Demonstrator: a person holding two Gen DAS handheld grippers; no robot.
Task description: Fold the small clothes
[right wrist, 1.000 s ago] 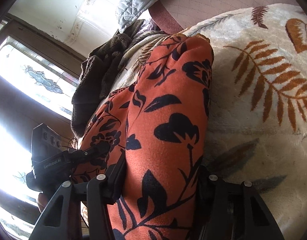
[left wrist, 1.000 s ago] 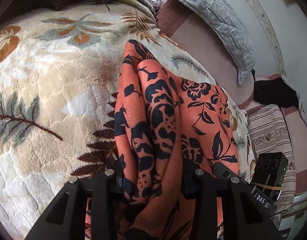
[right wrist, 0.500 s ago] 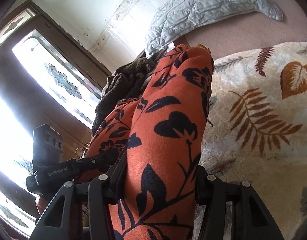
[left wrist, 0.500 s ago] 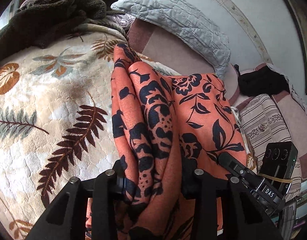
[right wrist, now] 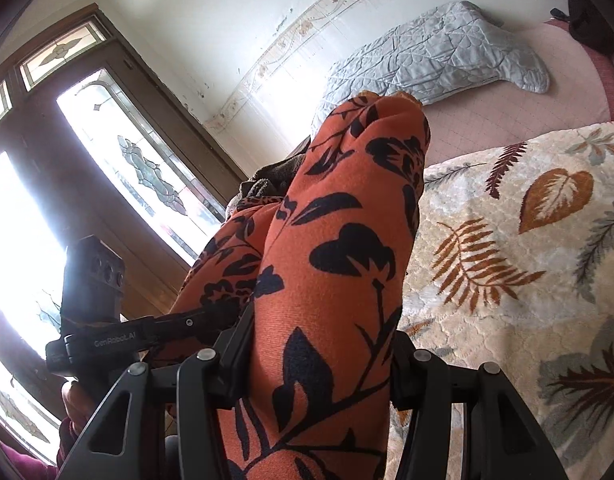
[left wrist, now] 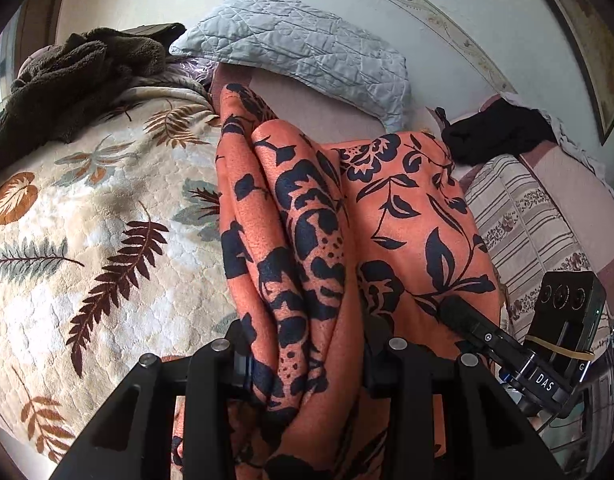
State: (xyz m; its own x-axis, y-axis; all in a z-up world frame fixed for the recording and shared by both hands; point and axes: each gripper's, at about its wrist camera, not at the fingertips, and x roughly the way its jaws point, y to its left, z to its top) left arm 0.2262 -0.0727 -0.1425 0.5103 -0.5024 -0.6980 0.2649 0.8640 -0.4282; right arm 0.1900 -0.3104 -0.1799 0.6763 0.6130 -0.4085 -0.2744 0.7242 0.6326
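Left gripper (left wrist: 307,354): clenched on a bunched edge of the cloth (left wrist: 407,216).
Right gripper (right wrist: 321,354): clenched on another bunch of the same cloth (right wrist: 339,248).
Cloth: orange, black floral print; held up between both grippers, above the blanket (left wrist: 87,216). Likely light, soft, limp; sags unless held taut. Best taken at edges or corners.
Beyond: grey pillow (left wrist: 307,52), brown throw (left wrist: 75,76), window (right wrist: 119,152).

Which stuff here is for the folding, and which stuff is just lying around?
For the folding: orange flowered cloth, left gripper, right gripper, both clamped on it.

Just lying around: leaf blanket, grey quilted pillow, brown fuzzy throw, black garment.
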